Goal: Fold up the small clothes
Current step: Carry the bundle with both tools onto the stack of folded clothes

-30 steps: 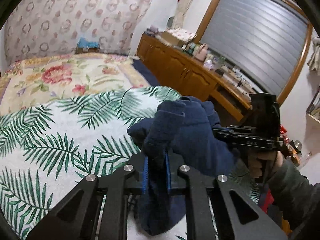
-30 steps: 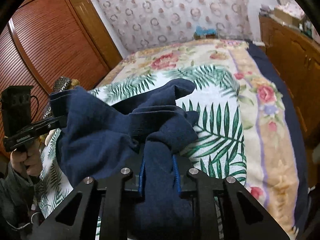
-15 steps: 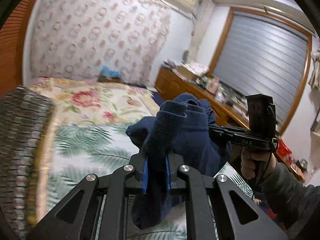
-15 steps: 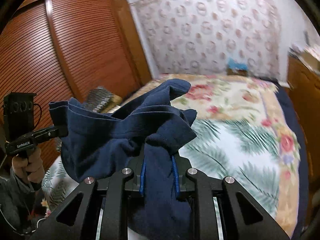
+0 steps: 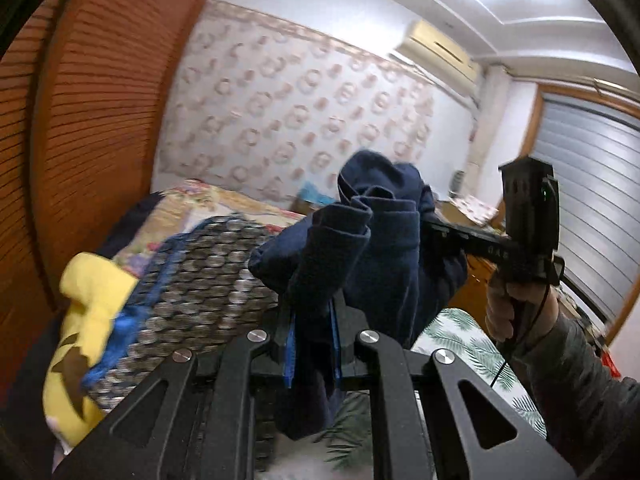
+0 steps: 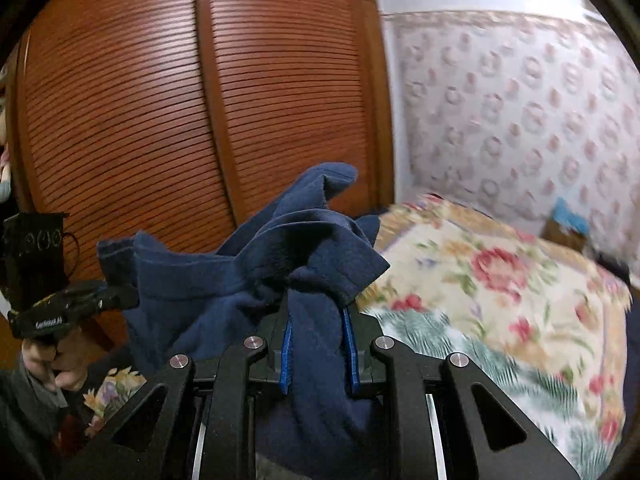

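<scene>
Navy knit garment: you hold it bunched in the air between your two grippers, clear of the bed.

Left gripper: your jaws stand narrow and clamp a gathered fold of the cloth between the blue pads; one end hangs down below the fingers, the rest rises ahead in crumpled layers.

Right gripper: your jaws are narrow too and pinch another thick fold between their blue pads. In the left wrist view its tip disappears into the far side of the cloth, with your right hand around the handle. In the right wrist view your left hand holds the other tool at the cloth's left edge.

Bed: flowered and palm-leaf cover, below and beyond the garment.

Patterned blanket: dark weave with a blue fringe, heaped at the left of the bed.

Yellow cloth: lies against the blanket's left side.

Wardrobe: brown slatted doors, behind the garment.

Shutter: grey slats at the right wall.
</scene>
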{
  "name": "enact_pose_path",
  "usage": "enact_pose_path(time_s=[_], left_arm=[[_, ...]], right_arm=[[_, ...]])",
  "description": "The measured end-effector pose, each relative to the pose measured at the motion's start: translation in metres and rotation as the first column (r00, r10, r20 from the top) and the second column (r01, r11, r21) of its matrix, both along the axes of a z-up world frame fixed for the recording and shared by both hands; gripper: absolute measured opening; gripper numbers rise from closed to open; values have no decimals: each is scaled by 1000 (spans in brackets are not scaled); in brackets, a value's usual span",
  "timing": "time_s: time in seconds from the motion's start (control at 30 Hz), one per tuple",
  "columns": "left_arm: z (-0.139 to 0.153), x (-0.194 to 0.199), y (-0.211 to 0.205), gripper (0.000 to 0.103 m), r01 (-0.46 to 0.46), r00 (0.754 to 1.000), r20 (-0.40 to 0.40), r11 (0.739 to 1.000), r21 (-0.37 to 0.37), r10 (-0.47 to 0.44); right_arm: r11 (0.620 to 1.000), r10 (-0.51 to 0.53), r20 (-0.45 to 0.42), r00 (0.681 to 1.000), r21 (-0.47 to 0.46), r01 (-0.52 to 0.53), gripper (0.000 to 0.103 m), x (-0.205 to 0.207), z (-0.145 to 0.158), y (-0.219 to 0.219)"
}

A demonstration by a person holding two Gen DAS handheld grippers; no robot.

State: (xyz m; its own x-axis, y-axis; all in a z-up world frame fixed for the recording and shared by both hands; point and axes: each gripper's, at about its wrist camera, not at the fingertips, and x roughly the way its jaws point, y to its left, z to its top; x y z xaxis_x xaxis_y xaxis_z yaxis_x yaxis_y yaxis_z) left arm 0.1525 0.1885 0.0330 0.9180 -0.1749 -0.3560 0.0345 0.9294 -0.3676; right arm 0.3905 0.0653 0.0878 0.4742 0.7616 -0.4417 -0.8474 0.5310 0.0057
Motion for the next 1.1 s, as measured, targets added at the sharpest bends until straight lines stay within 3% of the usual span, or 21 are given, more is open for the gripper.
enact_pose_path(time_s=[0.33,0.47,0.6,0.63,0.73,0.83,0.87,0.93,1.0,1.1], left_arm=[[-52,9,40,14,-103,988,-117,995,6,103],[-64,10,47,14,-133,979,-152,991,24,135],[-76,8,50,14,-153,967,-202,988,33,157],[-78,7,51,14,-162,962,-216,986,43,167],[-74,0,46,20,-165,963,-204,984,71,176],[-65,-8,43,33,-174,969,-163,981,90,187],[-61,-11,43,42,-179,971,-142,979,95,191],[-52,-15,41,52,-196,972,-108,974,115,209],[-45,-16,40,77,-204,973,-78,969,138,216],[-40,-4,33,85,-181,979,-62,967,180,194]], right_arm=[[979,120,31,992,-172,-113,20,85,-30,137],[972,139,11,990,-192,-134,21,119,-40,175],[975,142,21,990,-176,-136,20,145,-45,201],[977,134,17,991,-170,-129,22,144,-47,187],[982,96,15,995,-162,-92,37,133,-57,176],[989,56,53,997,-142,-48,55,123,-53,169],[992,35,66,997,-127,-26,61,123,-50,167],[996,4,97,995,-94,5,63,105,-43,148],[998,9,114,993,-59,-2,63,97,-36,139],[998,61,120,991,-35,-57,63,79,-36,126]])
